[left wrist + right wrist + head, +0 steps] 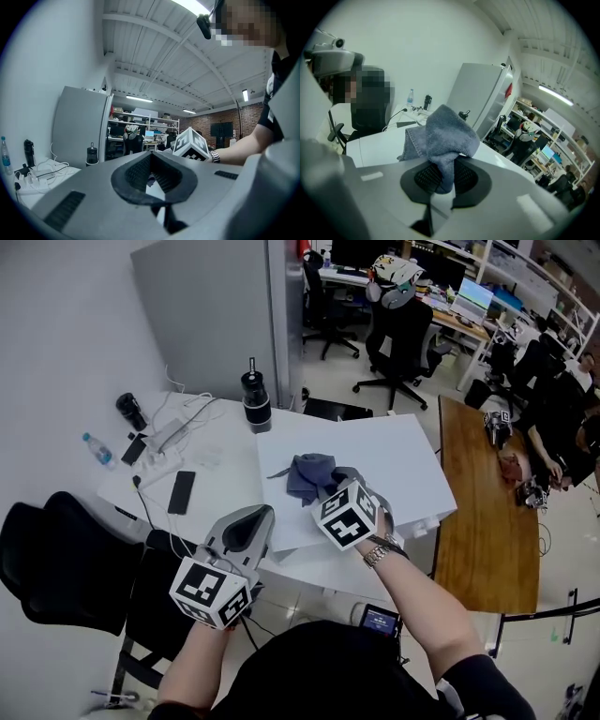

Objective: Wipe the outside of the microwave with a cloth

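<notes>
Left gripper: held level just beside the near left corner of the microwave, jaws closed together with nothing between them. Right gripper: tilted downward over the microwave's white top, jaws clamped on a fold of the cloth. Cloth: grey-blue, bunched, resting on the microwave's top toward its left side. White tabletop, left of the microwave: black phone lying flat; black flask upright at the far edge; small water bottle at the left edge.
</notes>
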`<state>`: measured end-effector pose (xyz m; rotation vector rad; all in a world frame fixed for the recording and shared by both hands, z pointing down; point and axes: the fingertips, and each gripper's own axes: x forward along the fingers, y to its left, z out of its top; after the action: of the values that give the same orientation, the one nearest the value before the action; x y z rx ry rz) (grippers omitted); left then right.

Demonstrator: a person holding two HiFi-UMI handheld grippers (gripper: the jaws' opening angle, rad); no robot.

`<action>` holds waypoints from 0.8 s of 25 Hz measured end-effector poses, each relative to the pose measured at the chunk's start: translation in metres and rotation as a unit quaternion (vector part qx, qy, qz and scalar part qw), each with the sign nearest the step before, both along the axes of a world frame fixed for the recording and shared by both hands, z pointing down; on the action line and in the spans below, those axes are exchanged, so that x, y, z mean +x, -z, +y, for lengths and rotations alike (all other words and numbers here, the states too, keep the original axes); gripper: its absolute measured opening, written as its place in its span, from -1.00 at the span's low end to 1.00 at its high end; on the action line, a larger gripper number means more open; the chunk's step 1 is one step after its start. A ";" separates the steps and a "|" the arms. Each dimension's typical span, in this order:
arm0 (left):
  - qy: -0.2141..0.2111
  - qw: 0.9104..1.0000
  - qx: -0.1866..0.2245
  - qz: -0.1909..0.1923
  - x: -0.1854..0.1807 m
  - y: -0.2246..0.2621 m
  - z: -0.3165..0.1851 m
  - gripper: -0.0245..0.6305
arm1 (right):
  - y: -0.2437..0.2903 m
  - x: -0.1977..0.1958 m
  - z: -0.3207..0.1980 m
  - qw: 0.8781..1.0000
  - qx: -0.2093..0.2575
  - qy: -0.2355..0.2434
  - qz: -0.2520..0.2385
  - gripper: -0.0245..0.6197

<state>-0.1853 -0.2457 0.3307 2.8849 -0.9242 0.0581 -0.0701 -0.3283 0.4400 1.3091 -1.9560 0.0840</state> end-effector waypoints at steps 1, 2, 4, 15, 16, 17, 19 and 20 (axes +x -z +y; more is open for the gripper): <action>-0.003 1.000 0.001 0.000 0.005 0.001 0.001 -0.91 | 0.000 0.008 0.001 1.000 0.000 -0.005 0.000 -0.80; -0.006 1.000 0.001 0.001 0.010 0.002 0.003 -0.91 | 0.000 0.015 0.003 1.000 0.000 -0.010 0.000 -0.80; -0.013 1.000 0.004 -0.001 0.020 0.004 0.007 -0.91 | 0.000 0.030 0.006 1.000 0.000 -0.021 -0.003 -0.80; -0.039 0.999 0.006 -0.013 0.081 0.011 0.017 -0.91 | 0.001 0.121 0.021 0.997 -0.007 -0.069 -0.023 -0.80; -0.041 0.999 0.007 -0.013 0.088 0.012 0.018 -0.91 | 0.002 0.130 0.022 0.997 -0.007 -0.072 -0.023 -0.80; -0.043 0.999 0.008 -0.014 0.095 0.013 0.019 -0.91 | 0.002 0.139 0.023 0.997 -0.007 -0.075 -0.024 -0.80; -0.047 0.999 0.010 -0.016 0.109 0.014 0.021 -0.91 | 0.000 0.155 0.025 0.996 -0.006 -0.079 -0.030 -0.80; -0.049 0.999 0.011 -0.018 0.116 0.015 0.022 -0.91 | 0.000 0.162 0.027 0.996 -0.006 -0.081 -0.033 -0.80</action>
<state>-0.0694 -0.2233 0.3159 2.9583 -0.7927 0.1098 0.0921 -0.3015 0.4400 1.4725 -1.8968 0.2205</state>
